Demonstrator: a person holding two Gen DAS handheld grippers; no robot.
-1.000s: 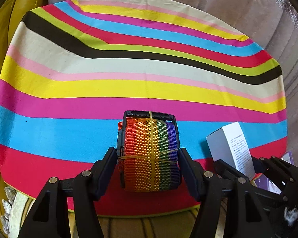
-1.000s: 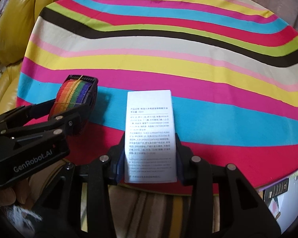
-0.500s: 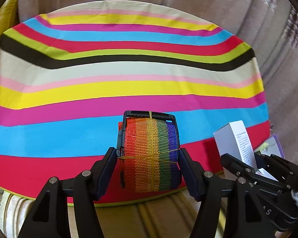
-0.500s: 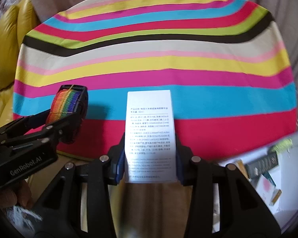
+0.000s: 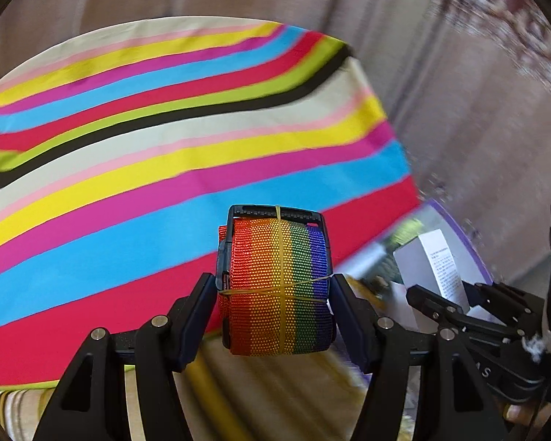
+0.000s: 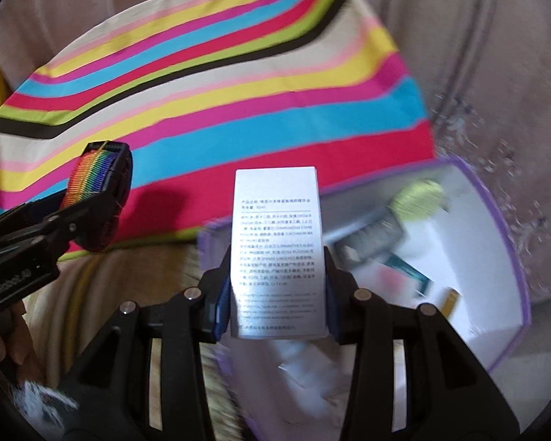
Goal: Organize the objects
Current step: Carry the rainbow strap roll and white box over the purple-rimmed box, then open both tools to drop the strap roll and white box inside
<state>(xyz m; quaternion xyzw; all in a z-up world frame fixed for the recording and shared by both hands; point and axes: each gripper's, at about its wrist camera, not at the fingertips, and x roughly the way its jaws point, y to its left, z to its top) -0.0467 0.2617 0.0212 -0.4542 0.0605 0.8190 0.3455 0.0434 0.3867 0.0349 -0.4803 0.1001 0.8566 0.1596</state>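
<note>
Both loads are in transit: the left tool grips the rainbow strap roll, the right tool clamps the white box, and next comes lowering each into the blurred, seemingly purple-rimmed bin ahead-right.

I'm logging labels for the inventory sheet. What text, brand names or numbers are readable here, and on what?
"GenRobot.AI": on the left claw body, blurred, only partly legible.
"AS": letters on the right claw body, partly cut off.
White box: rows of printed Chinese text, too small to read.
Items in the purple-rimmed bin: too blurred to read.
</note>
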